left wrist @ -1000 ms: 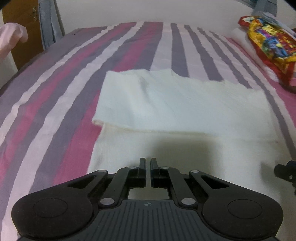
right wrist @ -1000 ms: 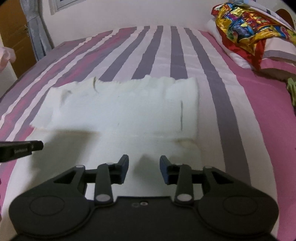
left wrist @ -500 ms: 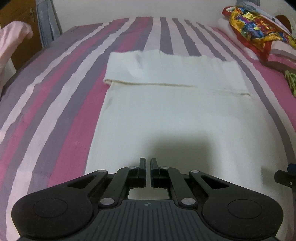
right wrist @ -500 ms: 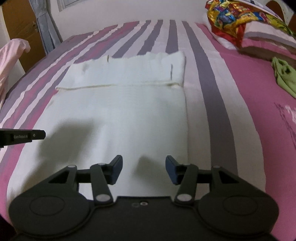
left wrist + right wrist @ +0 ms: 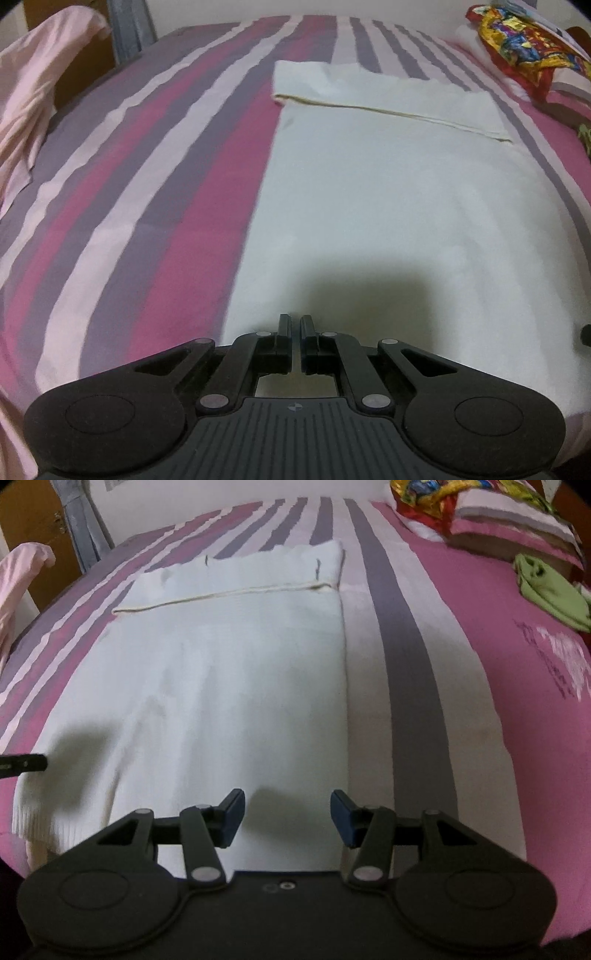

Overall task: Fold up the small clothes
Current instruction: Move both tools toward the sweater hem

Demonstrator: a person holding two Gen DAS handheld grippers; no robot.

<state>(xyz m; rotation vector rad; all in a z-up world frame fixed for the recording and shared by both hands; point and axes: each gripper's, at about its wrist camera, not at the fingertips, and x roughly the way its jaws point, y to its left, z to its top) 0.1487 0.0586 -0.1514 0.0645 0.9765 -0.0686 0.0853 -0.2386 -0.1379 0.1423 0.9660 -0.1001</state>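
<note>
Far to the left of the left gripper (image 5: 295, 325), a pink cloth (image 5: 40, 96) hangs at the edge of the striped bed (image 5: 155, 177). The left gripper itself is clenched, with nothing between its jaws. Directly ahead of it and spreading to its right lies the white garment (image 5: 399, 206), flat on the bed, with its far end already turned over into a folded band (image 5: 384, 92). The near part of the garment lies just under the fingertips, but the pads do not touch it as far as I can see.

The right gripper (image 5: 287, 814) hovers over the near right part of the same garment (image 5: 221, 672). Its jaws stand apart and hold nothing; the right side edge of the cloth runs under the gap between them. Farther to its right, well apart, a green cloth (image 5: 550, 590) lies near a colourful pillow (image 5: 436, 498).

I judge the garment to be light, soft and limp, a knit fabric that sags and wrinkles when lifted, not slippery and not fragile. A good hold, I think, is at the two near corners of the ribbed hem (image 5: 40, 823), one for each gripper, pinching only the layers needed, so the cloth keeps flat while it goes toward the far band.
</note>
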